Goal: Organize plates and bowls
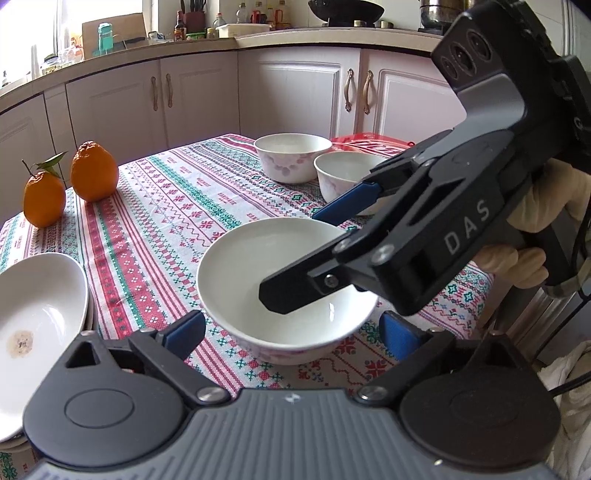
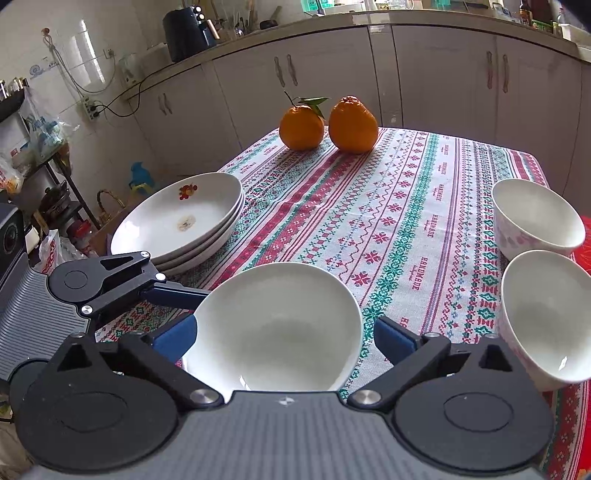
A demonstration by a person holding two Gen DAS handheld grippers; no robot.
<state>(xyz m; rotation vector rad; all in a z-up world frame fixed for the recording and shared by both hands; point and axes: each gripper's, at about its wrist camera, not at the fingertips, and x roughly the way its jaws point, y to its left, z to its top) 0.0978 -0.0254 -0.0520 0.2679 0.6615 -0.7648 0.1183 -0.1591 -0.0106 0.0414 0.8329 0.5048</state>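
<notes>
Setting: home kitchen. Evidence: run of white cabinet doors with curved handles beneath a long counter; sauce bottles and a dark wok along the counter's back edge; dark countertop appliance, possibly an air fryer, detail poor; tiled wall with a wall outlet and trailing cords. Tabletop covered by a cross-stitch-patterned cloth, carrying two oranges, stacked plates and white bowls. Cluttered side rack with bags at left.
</notes>
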